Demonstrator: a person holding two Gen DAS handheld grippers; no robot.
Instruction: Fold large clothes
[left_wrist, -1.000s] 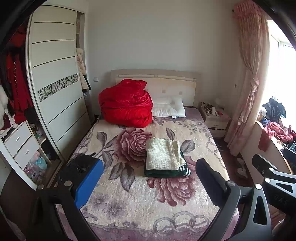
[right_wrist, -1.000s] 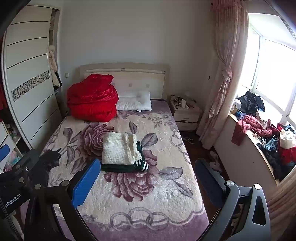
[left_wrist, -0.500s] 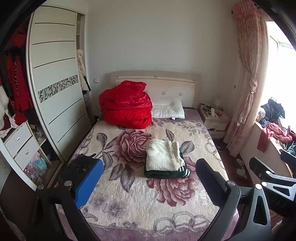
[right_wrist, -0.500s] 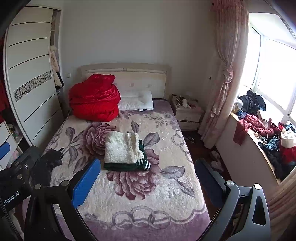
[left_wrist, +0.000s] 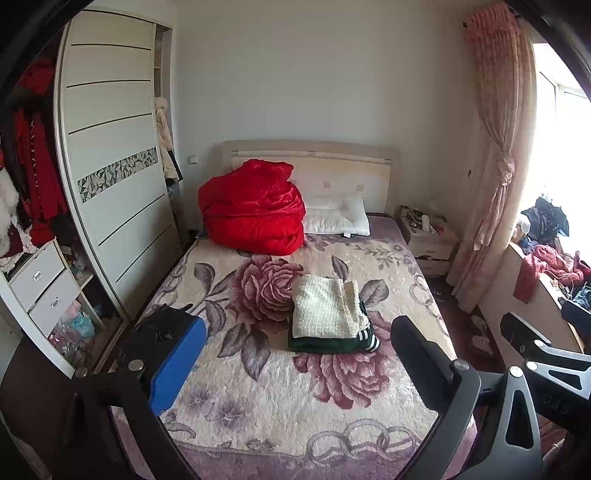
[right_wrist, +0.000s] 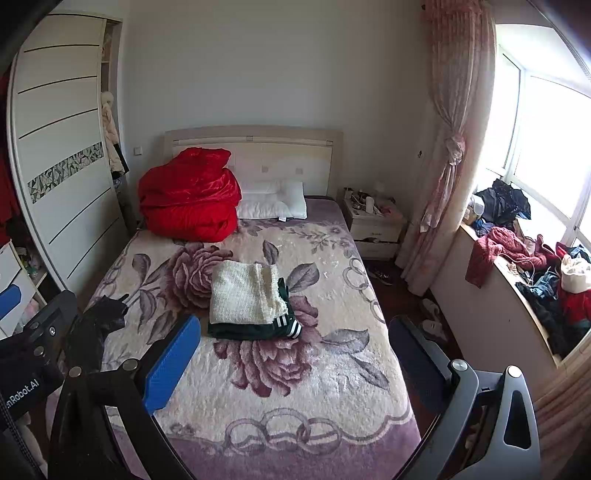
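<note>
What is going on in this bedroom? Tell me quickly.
A person holds a claw in each hand above the foot of the bed. The left claw and right claw are both open and hold nothing. A folded cream garment lies on top of a folded dark green one mid-bed. A crumpled black garment lies at the bed's left edge, not yet folded.

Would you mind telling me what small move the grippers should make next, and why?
Probably bring the left gripper down toward the crumpled black garment at the bed's left edge. Both it and the right gripper are open and empty, and the cream knit and green garment are already stacked folded.
</note>
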